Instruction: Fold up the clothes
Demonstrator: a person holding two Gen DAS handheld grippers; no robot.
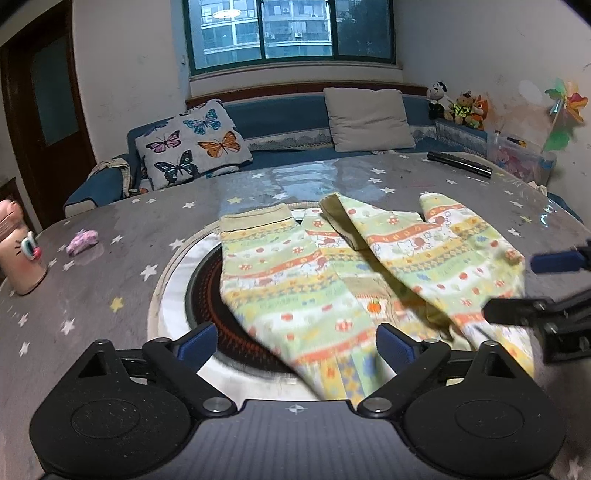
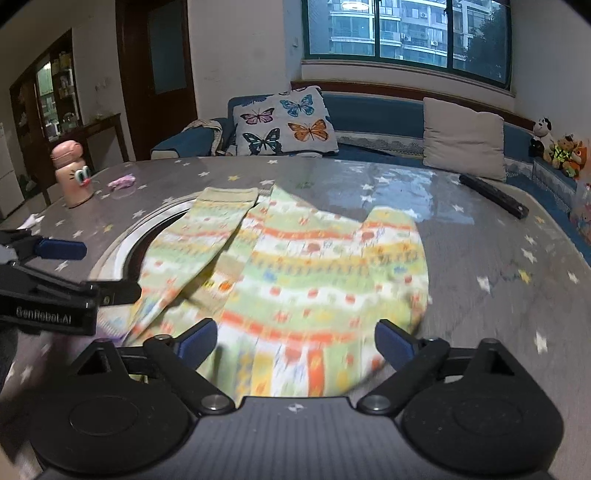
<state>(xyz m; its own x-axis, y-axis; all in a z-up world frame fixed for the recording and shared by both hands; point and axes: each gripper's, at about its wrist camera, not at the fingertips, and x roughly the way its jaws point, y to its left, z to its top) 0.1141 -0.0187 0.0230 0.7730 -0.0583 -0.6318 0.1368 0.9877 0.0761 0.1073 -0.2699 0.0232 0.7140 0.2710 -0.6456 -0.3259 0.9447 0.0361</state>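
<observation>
left gripper (image 1: 295, 343): I'm holding it jaws spread wide, blue pads clear of the cloth, nothing clamped. Pointing down at the table. Near edge of the garment is lying between the pads, below them.
right gripper (image 2: 295, 343): I'm holding it wide too, nothing pinched. Cloth is passing under the gap, blurred in this view. Seen from the left wrist view it is coming in from the right edge, one blue pad and one black finger showing over the garment's right side.
garment (image 1: 317, 280): child's top with green, yellow and orange stripes and small printed figures. Lying flat-ish on the table, partly folded. One sleeve with a beige cuff is stretching toward the far left; another flap is lying over the middle. It is covering part of the round inset.
round inset (image 1: 207, 295): dark circular burner with a metal ring, set into the table centre, half hidden by the garment.
table (image 1: 110, 236): grey cover with white and yellow stars, glossy far side reflecting the window.
pink bottle (image 1: 18, 254): standing upright at the left edge, well apart from the garment.
pink scrap (image 1: 82, 242): small crumpled thing lying near the bottle.
black bar (image 1: 460, 164): long dark object lying at the far right of the table; can't tell what it is.
background: blue sofa (image 1: 280, 118) with butterfly cushion (image 1: 192, 144) and plain cushion (image 1: 369, 118), plush toys (image 1: 458, 107) at the right end, window (image 1: 291, 33) above.
</observation>
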